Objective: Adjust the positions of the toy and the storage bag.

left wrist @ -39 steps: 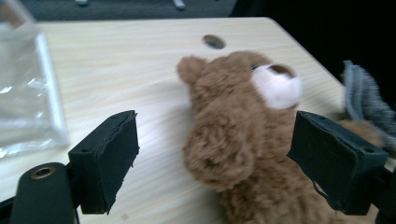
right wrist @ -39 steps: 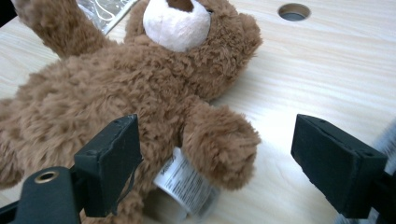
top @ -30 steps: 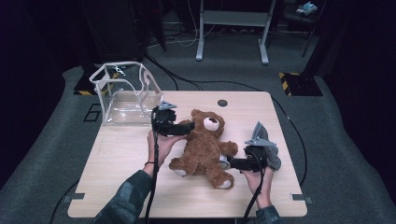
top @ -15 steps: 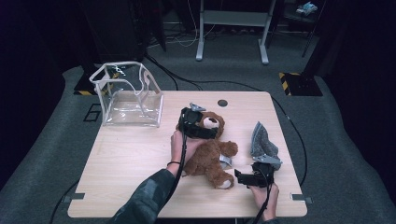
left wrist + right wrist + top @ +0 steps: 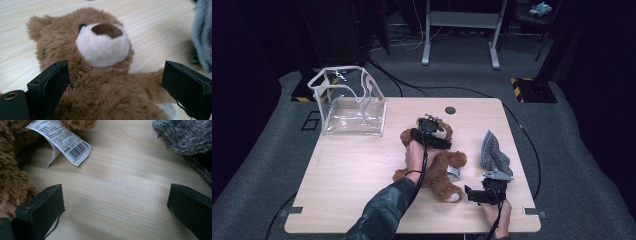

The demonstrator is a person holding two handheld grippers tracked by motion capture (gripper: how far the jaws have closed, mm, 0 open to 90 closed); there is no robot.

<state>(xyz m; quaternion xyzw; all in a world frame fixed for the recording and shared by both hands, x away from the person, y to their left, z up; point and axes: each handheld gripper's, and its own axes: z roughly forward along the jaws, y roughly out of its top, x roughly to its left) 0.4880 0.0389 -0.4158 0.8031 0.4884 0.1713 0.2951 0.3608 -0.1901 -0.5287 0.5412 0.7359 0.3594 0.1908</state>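
Note:
A brown teddy bear (image 5: 439, 167) lies on its back in the middle of the wooden table (image 5: 357, 170), head toward the far side. My left gripper (image 5: 430, 137) hovers over its head and chest. In the left gripper view the bear (image 5: 100, 50) faces up and my left gripper (image 5: 116, 75) is open, its jaws spread wide on either side of the neck and chest. My right gripper (image 5: 472, 194) sits low near the front edge, beside the bear's foot. It is open (image 5: 115, 202) over bare wood, with brown fur (image 5: 12, 177) and the bear's white barcode tag (image 5: 62, 141) just ahead.
A clear plastic bag (image 5: 348, 102) stands open at the table's far left corner. A grey knitted cloth (image 5: 493, 151) lies right of the bear, also as the cloth (image 5: 185, 137) beyond my right jaw. A small dark disc (image 5: 450, 110) marks the far edge.
My left gripper has swung from the bear's left side to above its head and chest. My right gripper has drawn back toward the front edge, away from the grey cloth.

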